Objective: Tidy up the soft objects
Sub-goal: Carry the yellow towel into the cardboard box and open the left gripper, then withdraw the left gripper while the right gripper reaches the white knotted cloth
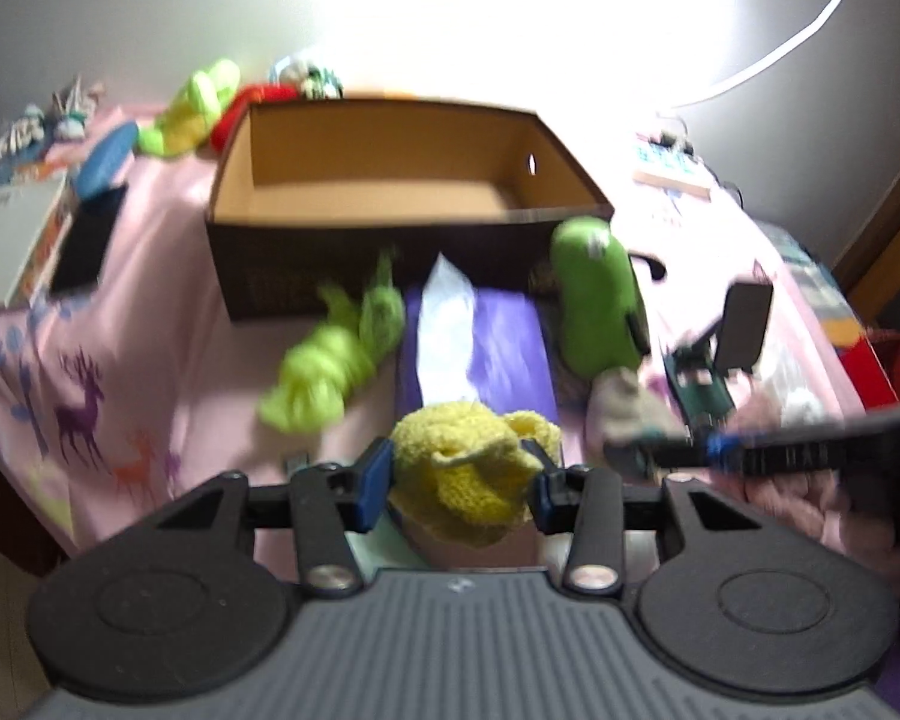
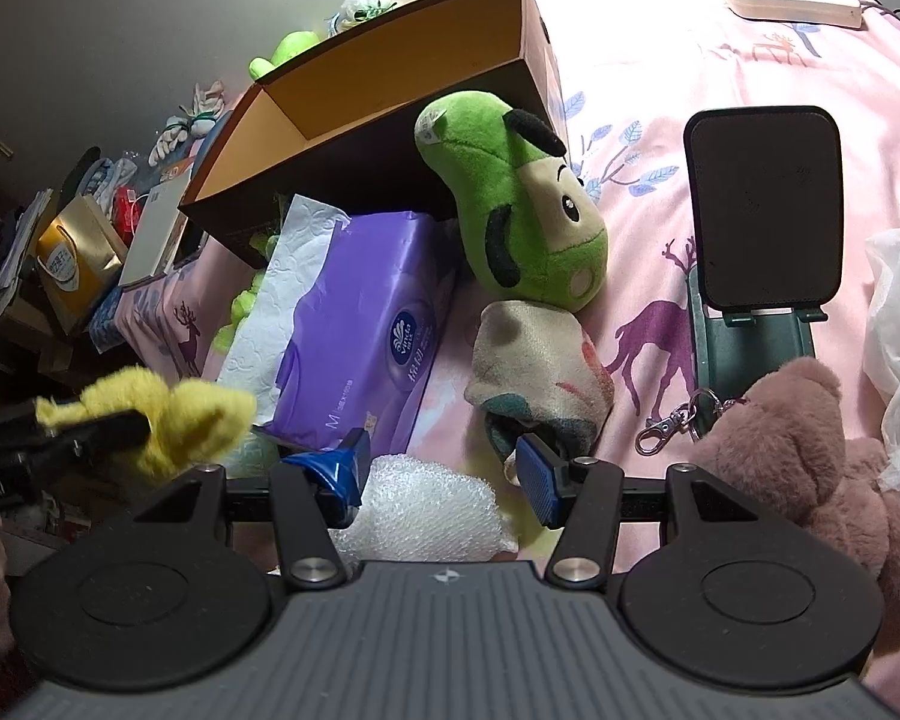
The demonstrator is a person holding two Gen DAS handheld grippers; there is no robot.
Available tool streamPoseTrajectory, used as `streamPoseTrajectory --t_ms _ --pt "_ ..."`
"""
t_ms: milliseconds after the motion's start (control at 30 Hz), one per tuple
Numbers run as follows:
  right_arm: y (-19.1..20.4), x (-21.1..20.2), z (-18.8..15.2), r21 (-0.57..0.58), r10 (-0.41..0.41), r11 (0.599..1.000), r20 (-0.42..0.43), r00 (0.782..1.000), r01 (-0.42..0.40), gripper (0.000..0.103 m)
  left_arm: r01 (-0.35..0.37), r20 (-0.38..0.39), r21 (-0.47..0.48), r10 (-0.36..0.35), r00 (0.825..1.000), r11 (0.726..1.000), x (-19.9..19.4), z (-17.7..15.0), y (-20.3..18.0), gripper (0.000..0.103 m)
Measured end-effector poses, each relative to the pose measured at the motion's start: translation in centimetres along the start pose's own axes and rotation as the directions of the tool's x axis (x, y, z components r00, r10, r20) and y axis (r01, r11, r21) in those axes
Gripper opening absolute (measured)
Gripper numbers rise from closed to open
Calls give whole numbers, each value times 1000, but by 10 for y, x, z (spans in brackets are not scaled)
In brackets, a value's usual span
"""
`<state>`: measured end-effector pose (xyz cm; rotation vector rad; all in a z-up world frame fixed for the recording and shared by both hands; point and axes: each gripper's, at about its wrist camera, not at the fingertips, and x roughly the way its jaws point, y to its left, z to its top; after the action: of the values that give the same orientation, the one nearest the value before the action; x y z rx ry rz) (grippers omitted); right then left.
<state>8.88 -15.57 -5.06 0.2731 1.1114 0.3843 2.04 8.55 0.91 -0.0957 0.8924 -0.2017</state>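
Soft-object sort: barely begun; cardboard box [image 1: 390,180] holds nothing.
Your left gripper [image 1: 462,474] clamps the yellow knit toy [image 1: 468,468]; your right gripper [image 2: 444,474] gapes, unladen; green plush [image 2: 510,204] waits beside the box.

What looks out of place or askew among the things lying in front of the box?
The green plush is propped tilted against the cardboard box corner rather than inside it. A tissue sheet hangs crumpled out of the purple tissue pack. A grubby cloth pouch lies slumped below the plush.
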Motion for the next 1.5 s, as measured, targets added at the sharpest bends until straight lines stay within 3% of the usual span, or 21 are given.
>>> streamPoseTrajectory --t_ms 133,233,367,700,1000,1067,1133,1300,1500 --pt "-4 -7 -2 29 -19 999 28 999 18 38 -42 102 24 40 994 999 5 43 5 44" --pt "-10 -12 -3 67 -42 997 52 998 39 38 -61 134 12 59 989 998 20 69 19 44" --pt "-19 -20 -5 128 -80 989 82 993 69 38 -76 129 -21 78 988 997 48 104 36 44" --pt "-29 -25 -11 252 -168 958 123 978 133 38 -199 82 -106 208 975 974 140 177 74 45" --pt "-36 -23 -16 341 -229 923 117 966 178 38 -308 34 -67 311 950 949 209 197 98 51" --pt "-36 -22 -16 350 -237 918 115 965 184 38 -343 41 -38 344 938 939 217 200 97 71" --pt "-35 -22 -16 355 -243 916 115 963 189 38 -381 60 -28 382 922 924 220 200 98 73" --pt "-35 -21 -14 362 -249 912 112 962 194 38 -357 28 -43 358 933 933 215 195 102 73" --pt "-29 -17 -9 326 -234 927 116 965 185 38 -344 50 -67 347 936 937 183 187 95 73"
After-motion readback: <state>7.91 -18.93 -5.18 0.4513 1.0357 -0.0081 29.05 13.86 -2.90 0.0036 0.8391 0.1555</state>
